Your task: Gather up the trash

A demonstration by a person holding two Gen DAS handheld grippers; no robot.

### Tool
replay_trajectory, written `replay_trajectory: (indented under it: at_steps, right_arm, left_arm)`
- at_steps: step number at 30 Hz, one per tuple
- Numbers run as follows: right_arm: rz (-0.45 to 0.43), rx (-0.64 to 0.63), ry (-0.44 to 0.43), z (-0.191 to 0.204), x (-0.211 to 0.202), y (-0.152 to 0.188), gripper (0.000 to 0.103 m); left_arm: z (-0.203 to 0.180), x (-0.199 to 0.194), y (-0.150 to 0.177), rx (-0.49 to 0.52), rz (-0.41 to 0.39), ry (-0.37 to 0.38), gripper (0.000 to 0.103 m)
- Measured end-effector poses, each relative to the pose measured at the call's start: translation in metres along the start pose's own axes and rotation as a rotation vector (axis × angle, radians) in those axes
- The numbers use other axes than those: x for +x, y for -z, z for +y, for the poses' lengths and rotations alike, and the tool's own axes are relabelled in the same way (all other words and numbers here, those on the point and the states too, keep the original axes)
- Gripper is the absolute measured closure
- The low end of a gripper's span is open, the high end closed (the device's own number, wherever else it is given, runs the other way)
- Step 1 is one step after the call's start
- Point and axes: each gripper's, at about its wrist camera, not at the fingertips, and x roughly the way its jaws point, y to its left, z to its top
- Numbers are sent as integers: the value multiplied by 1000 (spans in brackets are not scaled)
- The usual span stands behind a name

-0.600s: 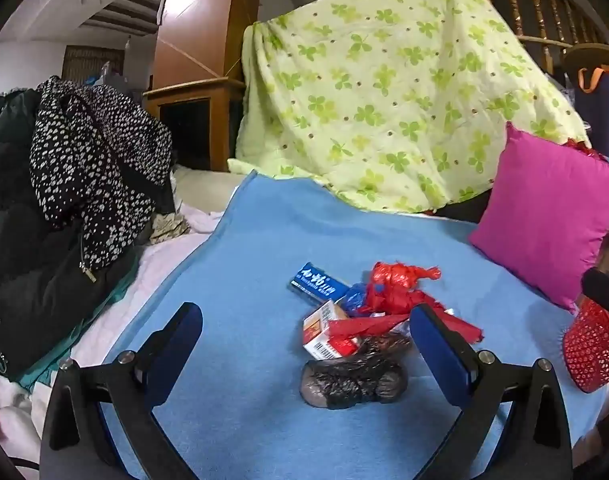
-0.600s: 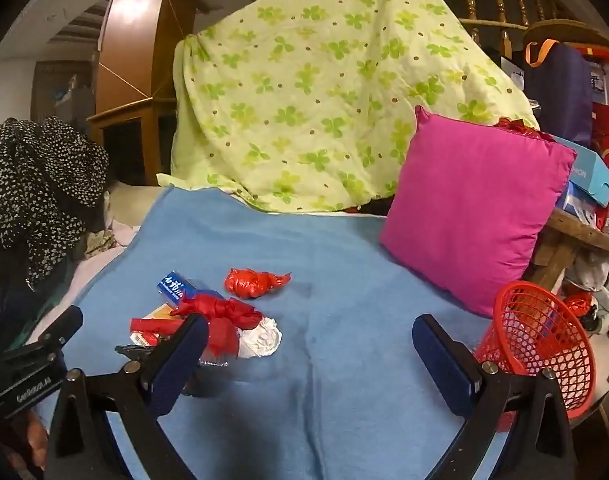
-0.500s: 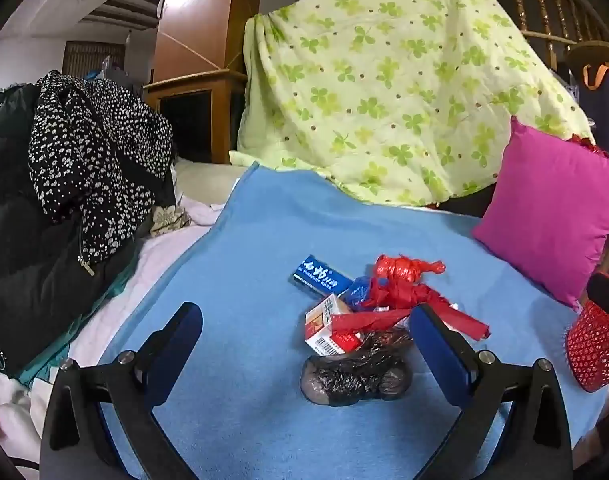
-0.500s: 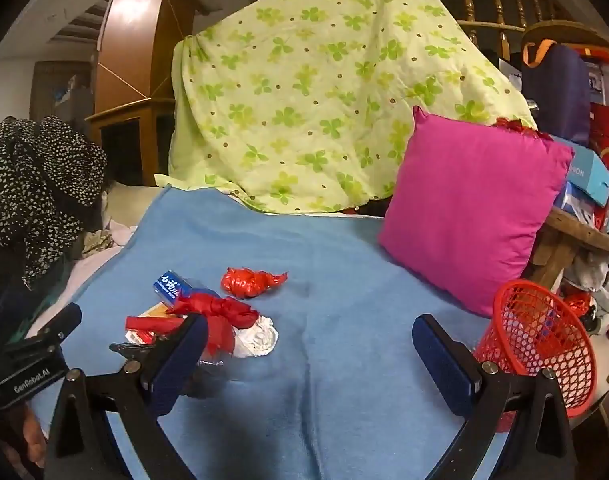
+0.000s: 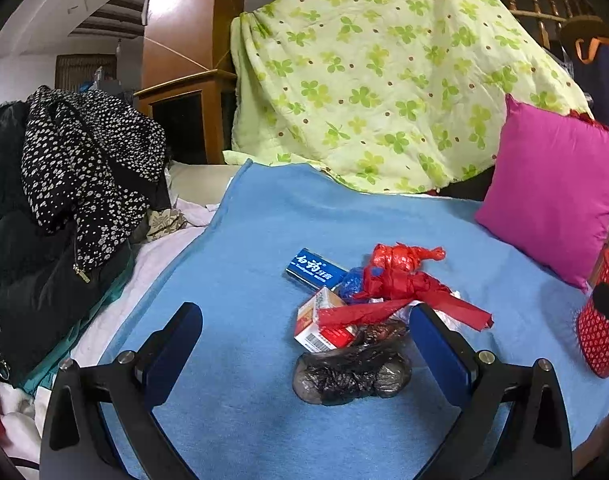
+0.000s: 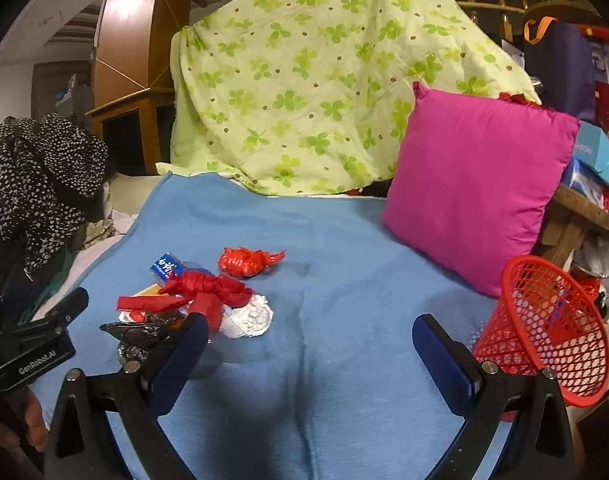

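Note:
A heap of trash lies on the blue blanket (image 5: 264, 220): a crumpled black bag (image 5: 350, 372), a red-and-white carton (image 5: 322, 326), a blue box (image 5: 314, 270), knotted red plastic (image 5: 404, 284) and a red wad (image 6: 246, 262), plus white crumpled paper (image 6: 250, 316). My left gripper (image 5: 306, 338) hovers open just short of the black bag, nothing between its fingers. The right gripper (image 6: 308, 344) is open over bare blanket, right of the heap. A red mesh basket (image 6: 544, 320) stands at the blanket's right edge, beside the right finger.
A pink cushion (image 6: 476, 196) leans at the right, a green clover quilt (image 5: 384, 80) drapes the back. Dark coats and a spotted garment (image 5: 84, 168) pile up on the left. Cluttered shelves (image 6: 592, 160) stand behind the basket.
Both views have drifted slightly; the trash heap sits a touch further from the left gripper. Both grippers stay open and nothing was picked up.

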Motion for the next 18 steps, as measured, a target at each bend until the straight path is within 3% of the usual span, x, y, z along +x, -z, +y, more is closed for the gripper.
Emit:
replay_trajectory:
  at_steps: [18]
  right_arm:
    - [-4, -42, 29, 2, 1, 5, 0]
  left_arm:
    - [-7, -3, 2, -5, 30, 27, 0]
